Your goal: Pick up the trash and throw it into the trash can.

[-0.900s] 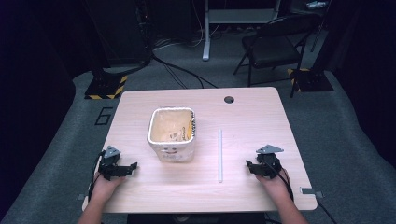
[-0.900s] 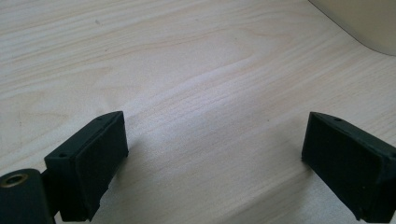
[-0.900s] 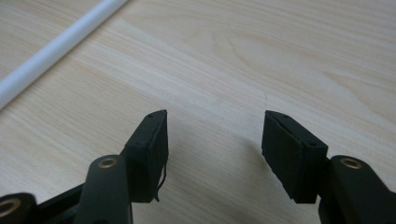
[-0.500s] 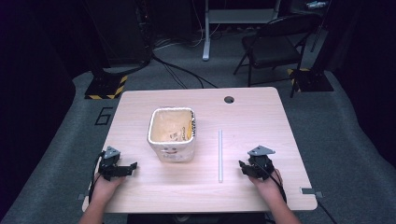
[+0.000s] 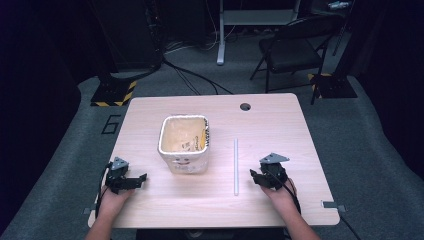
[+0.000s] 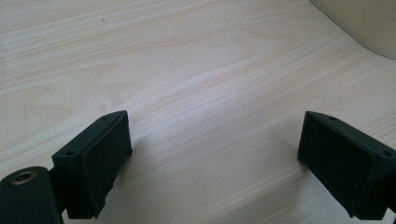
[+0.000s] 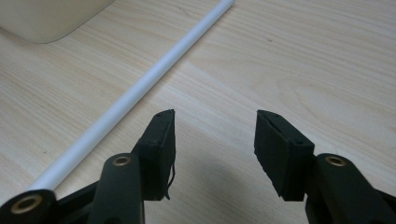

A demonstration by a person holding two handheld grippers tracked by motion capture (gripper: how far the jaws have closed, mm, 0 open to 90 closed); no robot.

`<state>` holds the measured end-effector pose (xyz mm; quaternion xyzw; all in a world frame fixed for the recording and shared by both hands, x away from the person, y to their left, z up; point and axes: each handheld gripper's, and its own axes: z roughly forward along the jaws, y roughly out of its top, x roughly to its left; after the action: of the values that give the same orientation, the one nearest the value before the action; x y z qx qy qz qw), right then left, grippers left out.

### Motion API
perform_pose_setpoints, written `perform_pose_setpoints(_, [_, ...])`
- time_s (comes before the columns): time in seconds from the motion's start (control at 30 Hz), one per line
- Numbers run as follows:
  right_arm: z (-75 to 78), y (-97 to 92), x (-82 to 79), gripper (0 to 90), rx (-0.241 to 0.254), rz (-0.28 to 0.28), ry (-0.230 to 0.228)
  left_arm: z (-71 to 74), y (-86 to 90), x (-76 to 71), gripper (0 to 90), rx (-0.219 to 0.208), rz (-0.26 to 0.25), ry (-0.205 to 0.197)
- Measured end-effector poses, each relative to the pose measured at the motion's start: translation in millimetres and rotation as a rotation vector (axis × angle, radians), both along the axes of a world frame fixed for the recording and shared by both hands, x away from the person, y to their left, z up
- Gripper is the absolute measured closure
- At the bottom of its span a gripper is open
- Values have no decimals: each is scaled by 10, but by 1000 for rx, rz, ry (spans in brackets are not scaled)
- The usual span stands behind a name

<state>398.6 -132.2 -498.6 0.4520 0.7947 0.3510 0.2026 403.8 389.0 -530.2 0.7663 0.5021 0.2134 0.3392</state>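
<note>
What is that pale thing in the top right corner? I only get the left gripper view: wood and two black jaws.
Observer: That is the wall of a square cream tub, standing open-topped near the middle of the table.
Operator: Does anything else lie on the table?
Observer: Yes, a thin white rod lies flat to the right of the tub, apart from it.
Operator: Is anyone reaching for it?
Observer: The right gripper sits just right of the rod's near end, jaws open with nothing between them, not touching it.
</note>
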Motion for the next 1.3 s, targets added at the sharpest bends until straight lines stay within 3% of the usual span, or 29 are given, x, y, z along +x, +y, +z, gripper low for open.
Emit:
perform_pose_setpoints(0.23, [18,76,38,478,46,7,-12,2,1,2,92,1,0,3])
perform_pose_setpoints(0.57, [-63,210,33,484,23,32,0,2,2,3,91,1,-1,3])
perform_pose_setpoints(0.9, [-51,361,114,486,62,23,-6,0,4,6,92,-1,-3,0])
perform_pose_setpoints(1.3, [-134,526,185,488,22,17,0,0,7,9,92,-3,-6,0])
